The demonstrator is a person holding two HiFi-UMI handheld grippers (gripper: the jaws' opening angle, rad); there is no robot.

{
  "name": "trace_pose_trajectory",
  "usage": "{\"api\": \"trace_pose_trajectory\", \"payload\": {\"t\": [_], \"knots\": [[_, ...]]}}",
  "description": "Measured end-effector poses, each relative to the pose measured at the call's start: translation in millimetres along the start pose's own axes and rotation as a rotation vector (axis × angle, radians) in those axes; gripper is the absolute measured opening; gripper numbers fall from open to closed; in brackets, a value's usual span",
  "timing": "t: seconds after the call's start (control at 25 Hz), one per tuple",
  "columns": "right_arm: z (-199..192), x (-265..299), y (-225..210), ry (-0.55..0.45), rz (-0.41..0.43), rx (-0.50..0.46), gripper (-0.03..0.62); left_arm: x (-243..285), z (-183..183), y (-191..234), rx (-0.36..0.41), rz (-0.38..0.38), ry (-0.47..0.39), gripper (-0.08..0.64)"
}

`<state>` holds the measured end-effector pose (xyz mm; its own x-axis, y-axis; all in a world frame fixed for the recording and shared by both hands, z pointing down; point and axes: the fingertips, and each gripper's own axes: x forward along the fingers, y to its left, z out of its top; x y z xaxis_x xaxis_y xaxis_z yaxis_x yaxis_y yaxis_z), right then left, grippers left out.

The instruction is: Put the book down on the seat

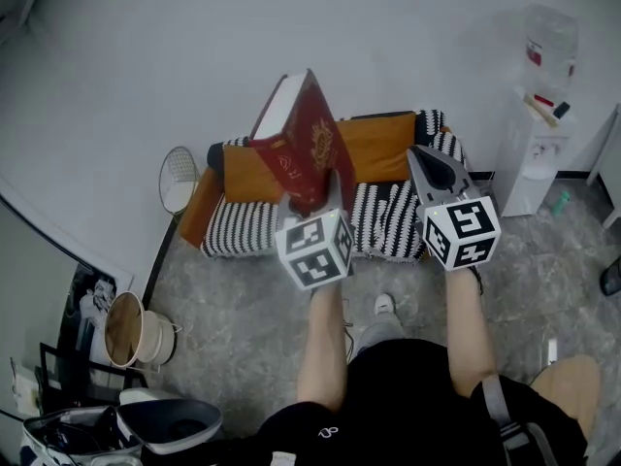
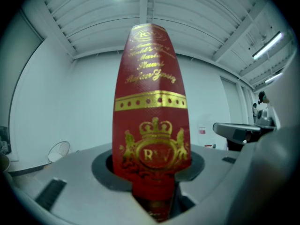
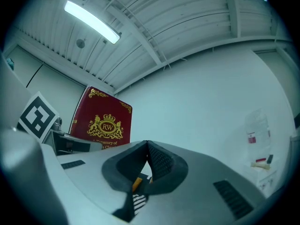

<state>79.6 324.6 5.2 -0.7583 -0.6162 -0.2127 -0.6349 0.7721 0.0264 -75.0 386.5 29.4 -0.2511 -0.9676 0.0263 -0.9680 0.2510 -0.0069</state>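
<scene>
The left gripper [image 2: 152, 193] has the red book [image 2: 151, 111] pinched by its bottom edge. The jaws are clamped on either side, and the gold-stamped spine stands straight up between them with the crest facing the camera. In the head view the book is up in the air, tilted a little and well clear of the seat [image 1: 238, 229]. Its cover overlaps the orange cushions [image 1: 383, 149] and the white wall behind.

Just to its right, and not touching it, is the right gripper [image 3: 146, 146]. Its jaws are pressed together, tips meeting, with nothing held between them.

The sofa itself is black-and-white striped and sits against the wall. A small white fan [image 1: 179, 178] stands at its left end, and a water dispenser [image 1: 532, 163] stands past its right end.
</scene>
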Motion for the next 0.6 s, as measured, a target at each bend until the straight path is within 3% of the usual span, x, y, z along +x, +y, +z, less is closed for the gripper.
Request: {"api": "trace_pose_trajectory", "payload": {"t": [0.28, 0.6], "knots": [[4.4, 18.9, -37.5, -0.016, -0.062, -0.035, 0.011, 47.0, 9.0, -5.0, -0.021, -0.048, -0.03, 0.207], [-43.0, 72.3, -70.0, 0.067, -0.09, -0.022, 0.011, 119.7, -0.3, -9.2, -0.038, -0.105, -0.012, 0.207]]}}
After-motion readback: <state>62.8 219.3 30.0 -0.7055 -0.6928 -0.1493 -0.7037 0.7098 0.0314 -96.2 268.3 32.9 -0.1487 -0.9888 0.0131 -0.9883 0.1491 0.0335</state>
